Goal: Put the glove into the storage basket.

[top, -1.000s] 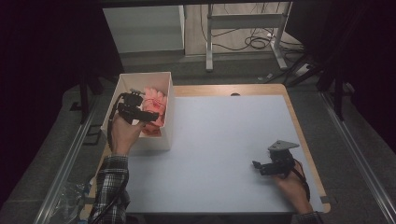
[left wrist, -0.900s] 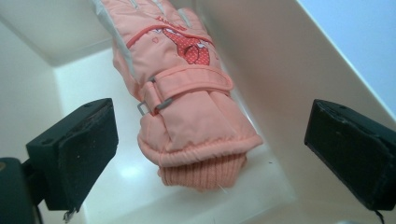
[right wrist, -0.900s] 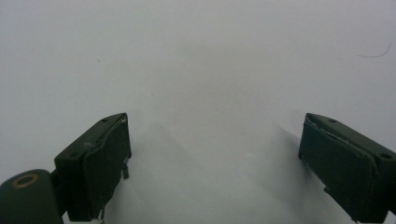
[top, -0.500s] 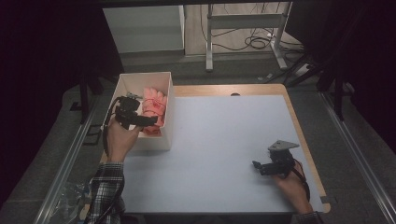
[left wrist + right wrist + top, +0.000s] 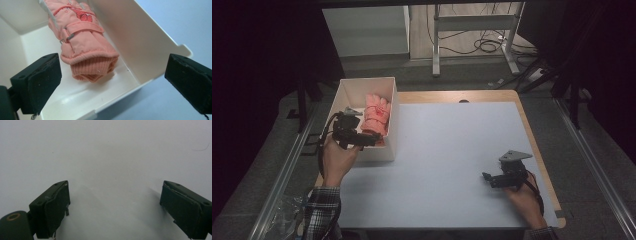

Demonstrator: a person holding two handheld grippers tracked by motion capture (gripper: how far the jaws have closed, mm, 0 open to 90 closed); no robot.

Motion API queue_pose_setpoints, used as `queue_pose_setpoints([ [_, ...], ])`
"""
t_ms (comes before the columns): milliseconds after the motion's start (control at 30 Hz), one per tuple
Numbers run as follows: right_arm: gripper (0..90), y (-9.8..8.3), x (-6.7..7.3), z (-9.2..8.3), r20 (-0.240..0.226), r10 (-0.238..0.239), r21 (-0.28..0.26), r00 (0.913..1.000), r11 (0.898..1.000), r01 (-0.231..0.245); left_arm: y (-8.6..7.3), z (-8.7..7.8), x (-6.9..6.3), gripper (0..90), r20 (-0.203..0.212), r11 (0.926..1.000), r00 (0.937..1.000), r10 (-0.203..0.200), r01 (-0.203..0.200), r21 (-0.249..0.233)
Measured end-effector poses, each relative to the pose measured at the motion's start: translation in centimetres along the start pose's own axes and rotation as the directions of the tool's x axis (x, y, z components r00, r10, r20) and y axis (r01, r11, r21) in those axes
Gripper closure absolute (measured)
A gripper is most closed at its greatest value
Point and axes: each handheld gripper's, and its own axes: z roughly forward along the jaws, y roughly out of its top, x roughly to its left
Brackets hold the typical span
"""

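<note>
the left gripper [image 5: 371,141] hovers over the near end of the white box [image 5: 343,92], jaws spread wide around nothing, lined up on the knitted cuff of the pink glove [image 5: 85,50] that lies inside the box against its right wall, likely to pull it out; the right gripper [image 5: 488,178] rests well away from the box on the white table [image 5: 447,150], also spread, probably waiting
</note>
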Motion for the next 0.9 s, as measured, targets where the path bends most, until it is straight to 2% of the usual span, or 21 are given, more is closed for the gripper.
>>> queue_pose_setpoints([
  [333,9.4,0.0,0.0,0.0,0.0,0.001,0.0,1.0,1.0,-0.001,-1.8,-0.8,-1.3,1.2,0.03,0.9992,0.9993,0.024,-0.023,-0.034],
  [600,9.4,0.0,0.0,0.0,0.0,0.001,0.0,1.0,1.0,-0.001,-3.2,-1.8,-3.2,1.2,0.055,0.997,0.9966,0.061,-0.058,-0.051],
  [733,9.4,0.0,0.0,0.0,0.0,0.001,0.0,1.0,1.0,-0.001,-3.6,-2.2,-4.1,1.1,0.068,0.9953,0.9944,0.081,-0.077,-0.059],
  [900,9.4,0.0,0.0,0.0,0.0,0.0,0.0,1.0,1.0,0.0,-4.4,-2.0,-5.6,1.1,0.102,0.992,0.9883,0.114,-0.107,-0.067],
])
